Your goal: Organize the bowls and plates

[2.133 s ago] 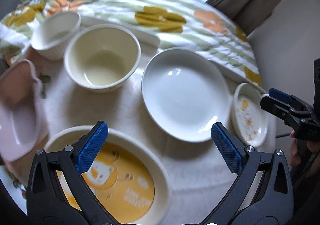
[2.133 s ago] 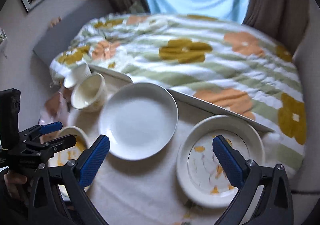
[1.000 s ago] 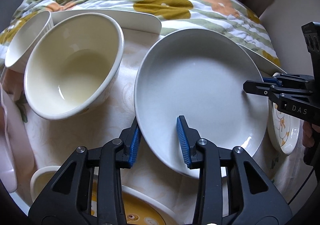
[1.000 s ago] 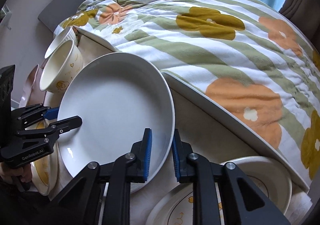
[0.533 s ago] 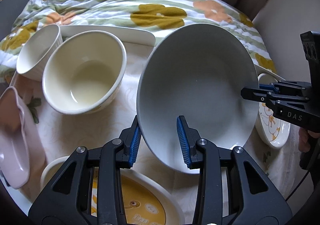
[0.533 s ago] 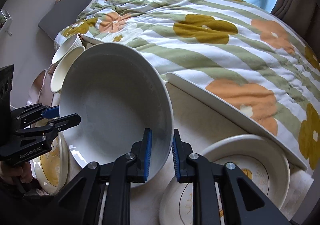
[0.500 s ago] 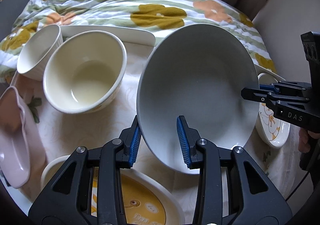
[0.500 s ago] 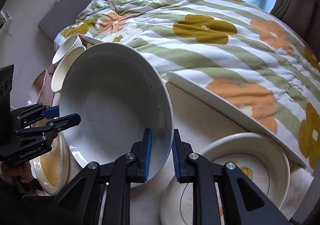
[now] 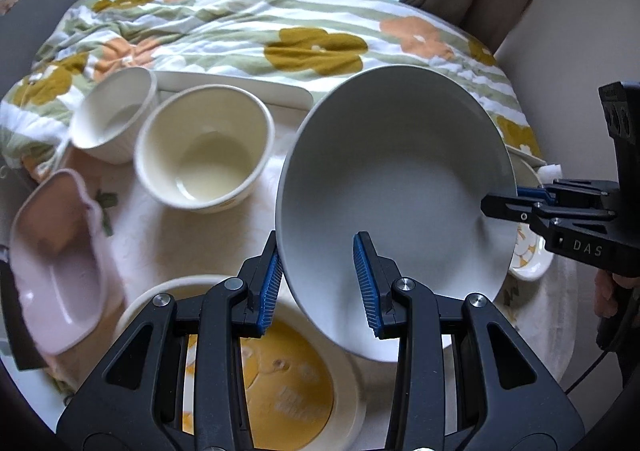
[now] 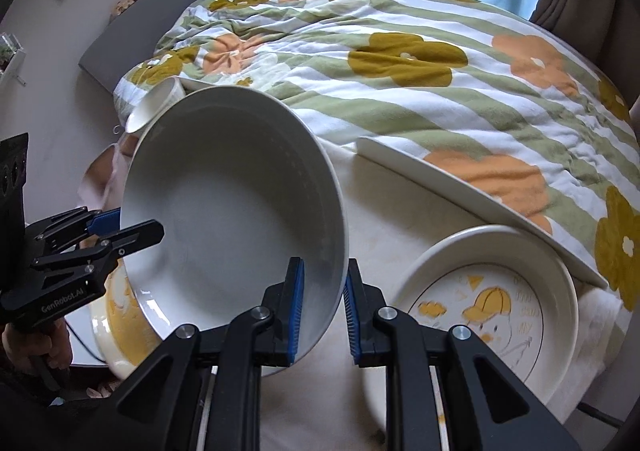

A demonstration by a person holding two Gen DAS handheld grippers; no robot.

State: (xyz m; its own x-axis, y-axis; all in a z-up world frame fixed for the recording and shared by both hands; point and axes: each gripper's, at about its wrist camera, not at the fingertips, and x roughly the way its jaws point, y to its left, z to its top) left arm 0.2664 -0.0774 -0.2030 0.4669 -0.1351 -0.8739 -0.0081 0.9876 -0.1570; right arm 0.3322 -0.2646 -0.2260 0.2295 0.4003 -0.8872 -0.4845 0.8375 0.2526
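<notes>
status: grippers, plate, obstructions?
Left gripper and right gripper both clamped on white plate rim. Plate tilted, off the table. Yellow plate directly beneath; cream bowl beside.

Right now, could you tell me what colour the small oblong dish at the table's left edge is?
Pale pink, plain: the oblong dish shows best in the left wrist view.
</notes>
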